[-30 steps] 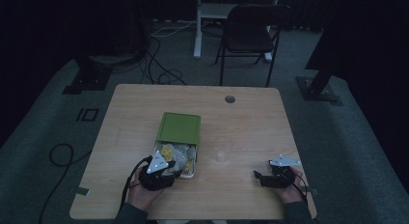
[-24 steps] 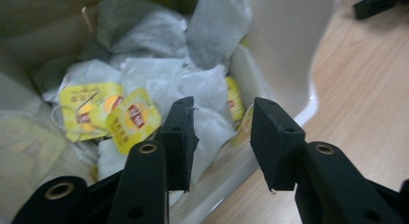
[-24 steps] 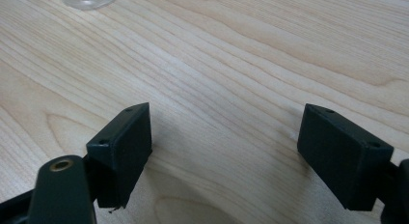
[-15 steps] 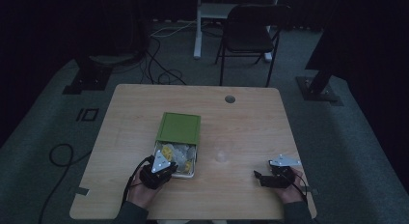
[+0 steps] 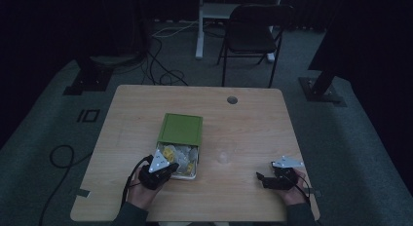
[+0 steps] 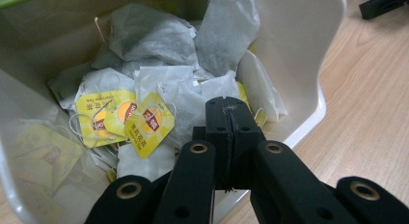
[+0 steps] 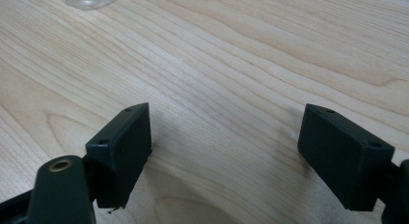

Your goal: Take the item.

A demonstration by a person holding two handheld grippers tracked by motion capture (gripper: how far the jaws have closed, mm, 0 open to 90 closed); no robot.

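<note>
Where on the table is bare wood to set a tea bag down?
Bare wood runs between the box and the right gripper, apart from a clear glass there. The table's far strip, up to the grommet hole, is bare too. Crowded: the left gripper at the box of tea bags.

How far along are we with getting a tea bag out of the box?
Done: the box is open, its green lid back. In hand: the left gripper sits over the tea bags, jaws just closed, no bag visibly between them. Left: lift a bag out, probably to the clear glass; the right gripper rests open on the table.
</note>
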